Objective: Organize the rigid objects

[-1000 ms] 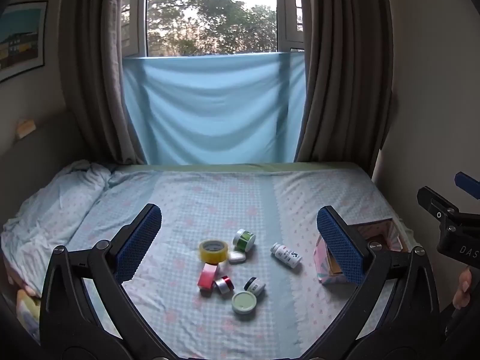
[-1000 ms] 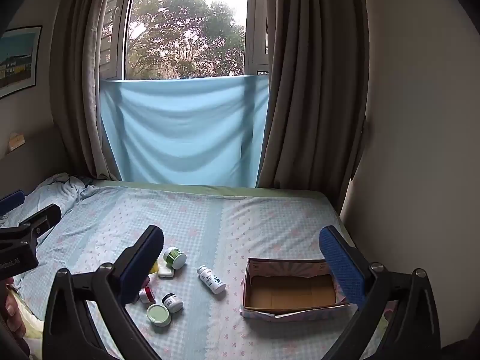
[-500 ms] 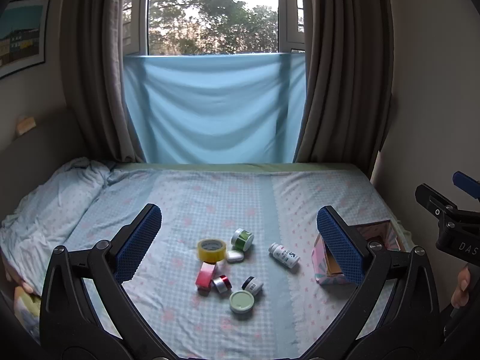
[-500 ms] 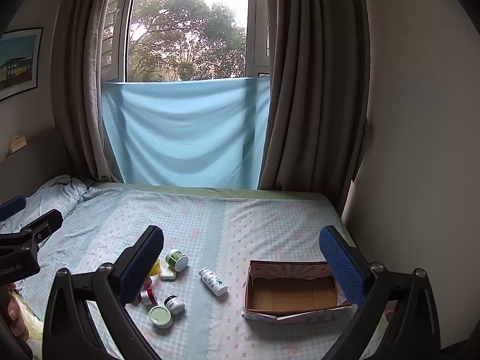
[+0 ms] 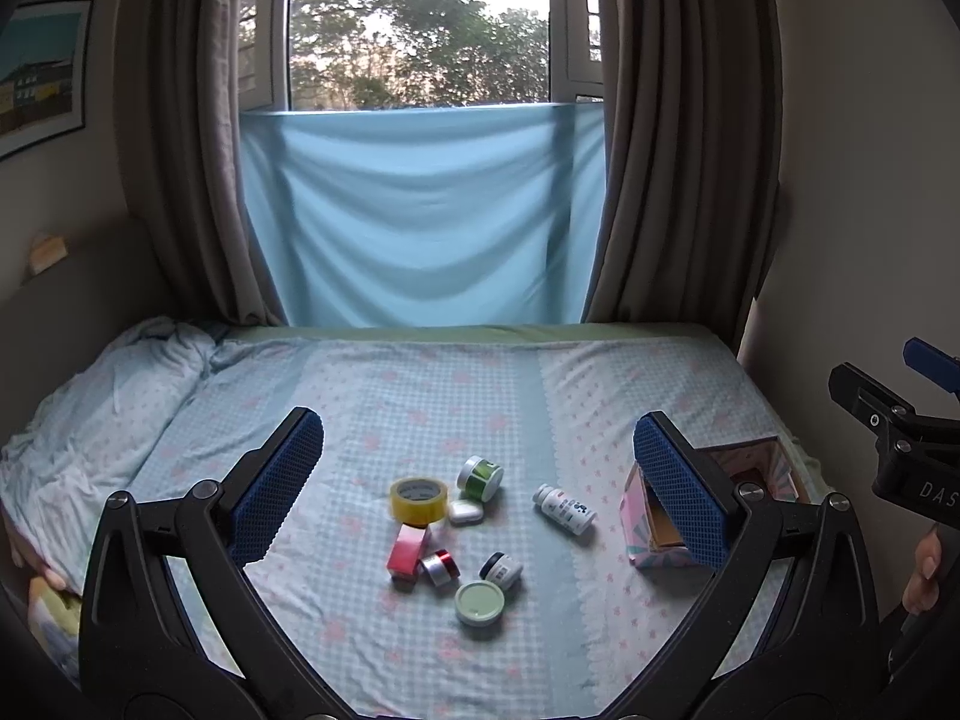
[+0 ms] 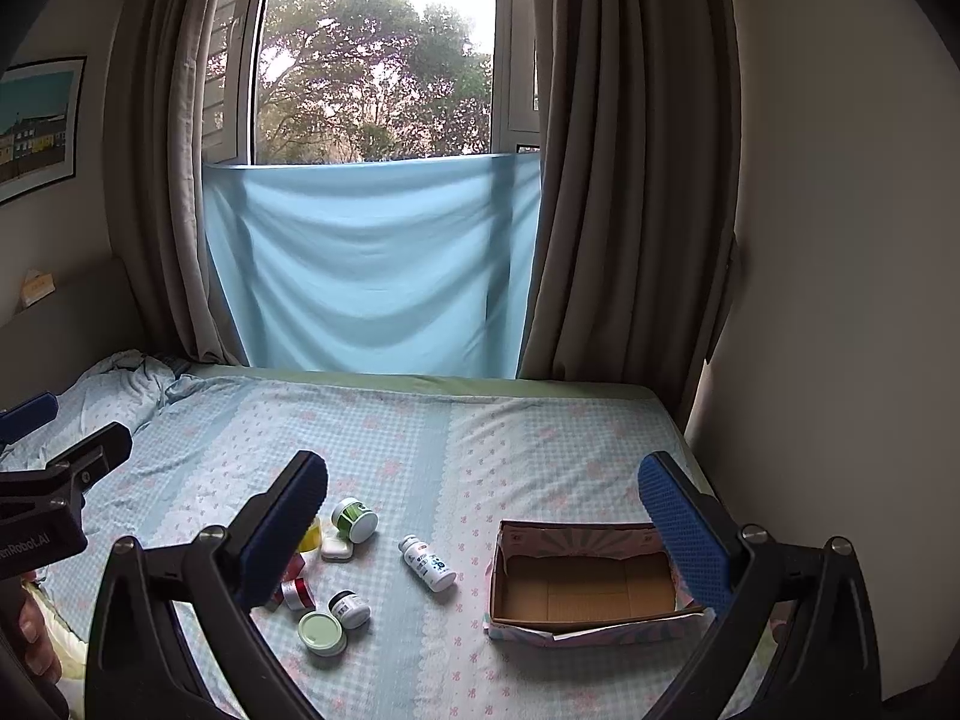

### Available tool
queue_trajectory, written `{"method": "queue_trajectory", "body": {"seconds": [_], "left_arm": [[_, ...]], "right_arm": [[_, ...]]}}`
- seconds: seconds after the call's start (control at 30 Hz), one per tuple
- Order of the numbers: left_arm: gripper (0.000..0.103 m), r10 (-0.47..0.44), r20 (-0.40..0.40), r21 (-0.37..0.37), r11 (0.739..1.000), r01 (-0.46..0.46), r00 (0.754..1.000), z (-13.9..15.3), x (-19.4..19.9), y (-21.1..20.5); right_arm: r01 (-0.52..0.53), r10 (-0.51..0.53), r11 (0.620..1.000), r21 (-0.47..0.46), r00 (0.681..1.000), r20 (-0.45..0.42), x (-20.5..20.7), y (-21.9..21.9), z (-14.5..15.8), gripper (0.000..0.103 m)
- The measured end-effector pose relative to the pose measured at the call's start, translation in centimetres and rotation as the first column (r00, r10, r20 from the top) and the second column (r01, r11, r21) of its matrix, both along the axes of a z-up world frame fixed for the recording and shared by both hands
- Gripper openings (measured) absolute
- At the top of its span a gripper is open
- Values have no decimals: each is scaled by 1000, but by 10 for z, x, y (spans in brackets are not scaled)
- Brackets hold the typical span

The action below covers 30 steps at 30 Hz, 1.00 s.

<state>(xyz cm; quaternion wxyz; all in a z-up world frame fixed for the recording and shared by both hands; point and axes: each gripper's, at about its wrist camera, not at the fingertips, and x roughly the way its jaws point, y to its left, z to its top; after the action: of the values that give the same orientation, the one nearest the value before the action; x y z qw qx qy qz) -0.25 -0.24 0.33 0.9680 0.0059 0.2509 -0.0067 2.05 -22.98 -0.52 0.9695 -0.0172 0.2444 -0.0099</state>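
A cluster of small items lies mid-bed: a yellow tape roll (image 5: 418, 499), a green jar (image 5: 480, 477), a white case (image 5: 465, 512), a pink box (image 5: 408, 549), a red tin (image 5: 440, 567), a small dark-lidded jar (image 5: 501, 570), a pale green round tin (image 5: 479, 602) and a white bottle (image 5: 564, 509) lying on its side. To their right stands an open cardboard box (image 6: 585, 585), nothing inside. My left gripper (image 5: 477, 480) hangs open above the cluster. Between bottle (image 6: 427, 562) and box, my right gripper (image 6: 483, 510) is open and holds nothing.
The bed sheet (image 5: 420, 396) is checked blue with pink flowers. A rumpled blanket (image 5: 102, 396) lies at the left. A wall (image 6: 840, 300) runs close along the bed's right edge. Curtains and a blue cloth (image 5: 414, 216) cover the window behind.
Both views have shifted slightly, so the items sit a little lower and left in the left wrist view. Nothing on the bed has moved. Both grippers stay open.
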Motion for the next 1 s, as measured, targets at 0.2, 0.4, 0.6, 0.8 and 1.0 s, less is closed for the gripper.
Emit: {"method": "queue_trajectory", "body": {"seconds": [0.2,0.4,0.6,0.8,1.0], "left_arm": [[103,-5,-2,5,1000,5,1000,-1,1,-2],[103,-2,-5,3,1000,2,1000,-1,2,-1],[103,0,-7,0,1000,0,1000,-3,3,-1],[103,-3,-9,-10,1000,3,1000,-4,3,-2],[103,-4,-16,-22,1000,4,1000,-7,4,-2]], "right_arm": [[-1,1,1000,3,1000,0,0,-2,0,103],[4,-4,1000,6,1000,-7,0,-2,0,103],[4,-4,1000,11,1000,-9,0,-5,0,103],[8,-8,1000,16,1000,-10,0,-5,0,103],[14,-14,1000,19,1000,-10,2,-7,1,103]]}}
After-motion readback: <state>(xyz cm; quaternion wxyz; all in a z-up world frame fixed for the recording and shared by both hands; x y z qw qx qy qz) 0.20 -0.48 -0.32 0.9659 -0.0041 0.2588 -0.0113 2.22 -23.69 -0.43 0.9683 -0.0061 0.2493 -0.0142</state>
